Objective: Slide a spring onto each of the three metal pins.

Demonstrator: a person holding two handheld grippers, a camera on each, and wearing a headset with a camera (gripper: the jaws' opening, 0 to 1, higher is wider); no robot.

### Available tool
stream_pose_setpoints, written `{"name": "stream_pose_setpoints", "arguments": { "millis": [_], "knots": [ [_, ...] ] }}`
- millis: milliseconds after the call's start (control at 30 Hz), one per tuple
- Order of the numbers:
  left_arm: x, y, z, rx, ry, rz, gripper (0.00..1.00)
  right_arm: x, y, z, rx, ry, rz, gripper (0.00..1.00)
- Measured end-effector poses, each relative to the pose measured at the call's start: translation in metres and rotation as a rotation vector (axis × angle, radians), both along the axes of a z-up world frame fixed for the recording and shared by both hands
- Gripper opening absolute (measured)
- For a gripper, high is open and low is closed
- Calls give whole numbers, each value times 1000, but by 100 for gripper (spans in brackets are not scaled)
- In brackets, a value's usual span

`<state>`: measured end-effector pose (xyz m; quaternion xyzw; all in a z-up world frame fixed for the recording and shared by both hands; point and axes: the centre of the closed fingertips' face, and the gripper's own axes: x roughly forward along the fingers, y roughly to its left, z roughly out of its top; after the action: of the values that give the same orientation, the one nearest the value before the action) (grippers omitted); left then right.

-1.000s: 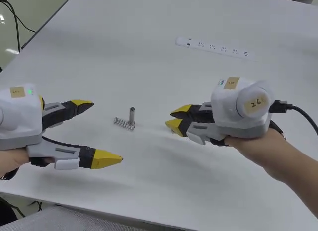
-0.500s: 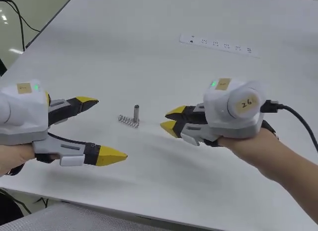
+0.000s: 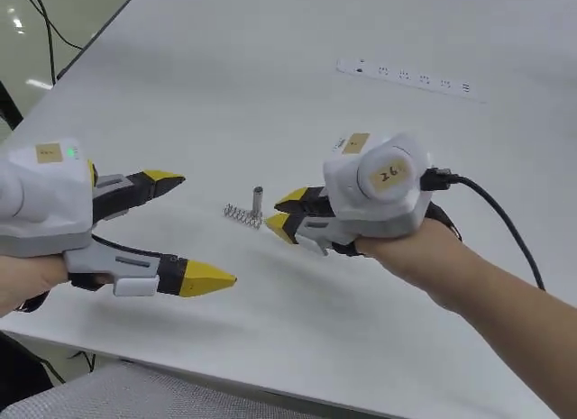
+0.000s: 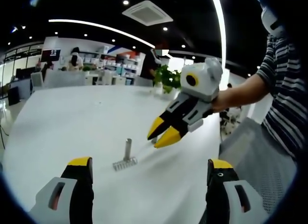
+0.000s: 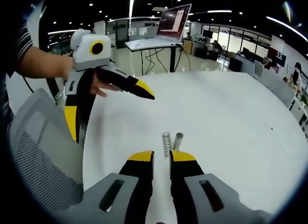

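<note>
The right tool (image 3: 282, 212), narrowly parted and empty, is facing the small steel coil spring (image 3: 242, 215) lying end-on ahead, perhaps touching the upright grey metal pin (image 3: 259, 200); the farther left tool (image 3: 200, 228) is gaping.

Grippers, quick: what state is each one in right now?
Yellow-tipped left gripper: wide open, holding nothing.
Yellow-tipped right gripper: open by a narrow gap, holding nothing, tips near the small metal coil spring.

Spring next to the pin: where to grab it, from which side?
Pinch the spring across its coils near the end away from the pin, coming from above. It lies flat with one end by the upright pin, so that end looks crowded.
</note>
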<state>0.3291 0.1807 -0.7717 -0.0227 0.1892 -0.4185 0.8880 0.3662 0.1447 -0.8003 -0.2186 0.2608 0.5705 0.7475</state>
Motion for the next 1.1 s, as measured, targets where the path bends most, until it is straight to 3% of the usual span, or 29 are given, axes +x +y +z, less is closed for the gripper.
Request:
{"name": "stream_pose_setpoints", "arguments": {
  "millis": [167,500,800,1000,1067,1100],
  "knots": [
    [0,2,-1,-5,2,5,96,8,3,-13,-41,11,-23,11],
    [0,7,-3,-9,8,15,96,17,5,-34,-73,67,-79,13],
    [0,8,-6,-10,15,17,96,8,3,-37,-69,91,-78,12],
    [0,7,-8,-15,17,18,95,-6,11,-32,-54,59,-16,12],
    [-1,7,-8,-15,18,17,95,-8,15,-31,-72,28,11,12],
    [-1,7,-9,-16,18,17,95,-6,17,-29,-84,-16,36,12]
  ]
}}
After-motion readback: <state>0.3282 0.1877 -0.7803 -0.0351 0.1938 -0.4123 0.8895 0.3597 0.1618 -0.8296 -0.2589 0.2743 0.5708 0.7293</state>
